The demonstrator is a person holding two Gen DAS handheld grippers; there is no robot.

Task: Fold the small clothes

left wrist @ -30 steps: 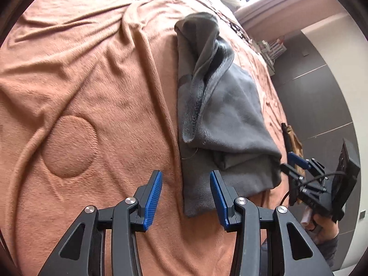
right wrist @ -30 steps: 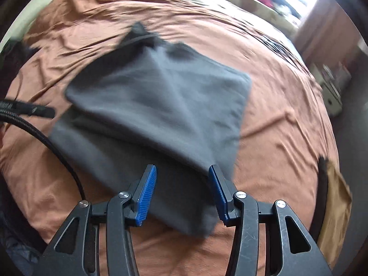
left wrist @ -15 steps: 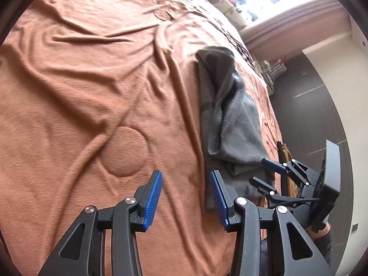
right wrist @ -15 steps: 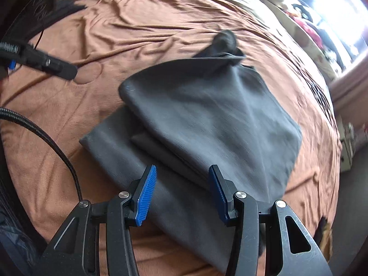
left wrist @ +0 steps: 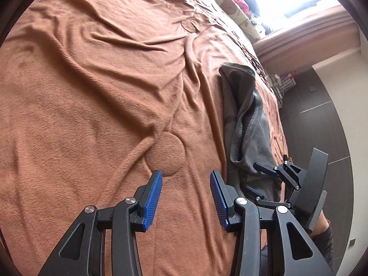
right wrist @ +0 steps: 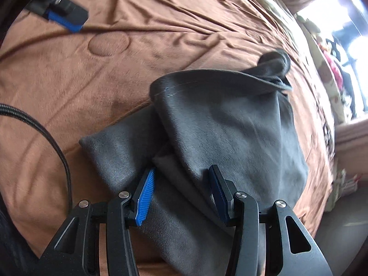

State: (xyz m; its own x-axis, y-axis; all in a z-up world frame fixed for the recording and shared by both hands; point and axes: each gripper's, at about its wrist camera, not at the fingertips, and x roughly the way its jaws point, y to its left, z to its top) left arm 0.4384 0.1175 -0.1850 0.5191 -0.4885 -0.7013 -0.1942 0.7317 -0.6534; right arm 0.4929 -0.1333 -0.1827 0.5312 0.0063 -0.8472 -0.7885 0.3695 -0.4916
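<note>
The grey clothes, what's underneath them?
The grey clothes lie on a brown blanket, which shows all around them. Their top layer is folded over a lower grey layer. Anything beneath that is covered.

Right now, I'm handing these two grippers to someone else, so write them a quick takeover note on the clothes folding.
Left gripper: jaws apart, empty, over bare brown blanket beside the garment, not touching it.
Right gripper: jaws apart, low over the near edge of the grey garment; no grip visible.
Garment: lies on the blanket, already folded over itself in layers, one bunched end sticking out at the far side.
Done: rough fold, both grippers off the cloth.
Left: probably tuck in the bunched end, square the layers, make any final fold. No other clothes visible close by.
</note>
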